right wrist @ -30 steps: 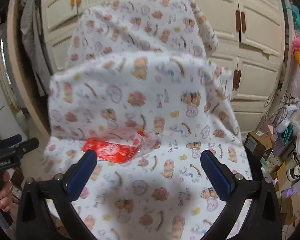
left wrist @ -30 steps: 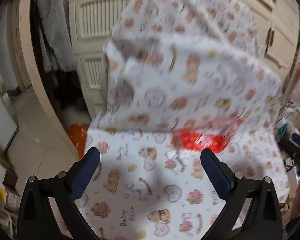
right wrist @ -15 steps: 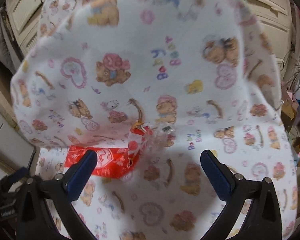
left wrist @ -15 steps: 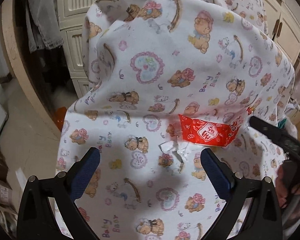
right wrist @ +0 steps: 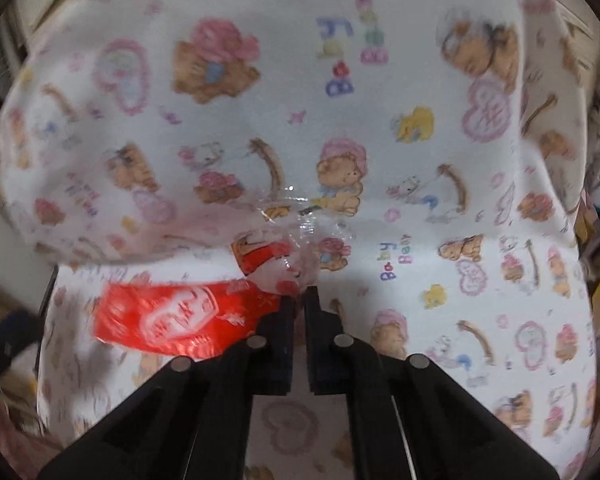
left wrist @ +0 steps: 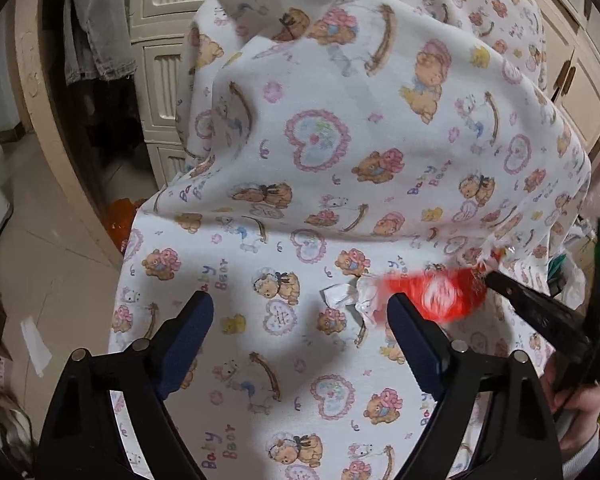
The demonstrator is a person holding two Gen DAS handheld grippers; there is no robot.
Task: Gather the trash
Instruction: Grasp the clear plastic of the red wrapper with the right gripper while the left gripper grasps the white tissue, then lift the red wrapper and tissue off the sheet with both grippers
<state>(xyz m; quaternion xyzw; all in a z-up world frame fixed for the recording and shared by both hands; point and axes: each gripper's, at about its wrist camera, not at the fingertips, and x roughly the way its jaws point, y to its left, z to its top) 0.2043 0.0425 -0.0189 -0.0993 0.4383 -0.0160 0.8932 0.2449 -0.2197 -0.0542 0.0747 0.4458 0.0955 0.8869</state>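
On the bear-print white cloth (right wrist: pixel 440 128), the right gripper (right wrist: pixel 299 300) pinches the red crinkly plastic wrapper (right wrist: pixel 172 318), its length trailing leftward; the left gripper (left wrist: pixel 300 314) hangs spread beside it.

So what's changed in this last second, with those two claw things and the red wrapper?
The right gripper moved in toward the chair and closed on the red wrapper, at its crinkly clear end. The left gripper also came nearer but stayed open. The bear-print cover hasn't shifted.

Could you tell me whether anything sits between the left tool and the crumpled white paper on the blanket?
Nothing visible does. The left tool is open, and only bare printed blanket lies between it and the white paper near its right finger.
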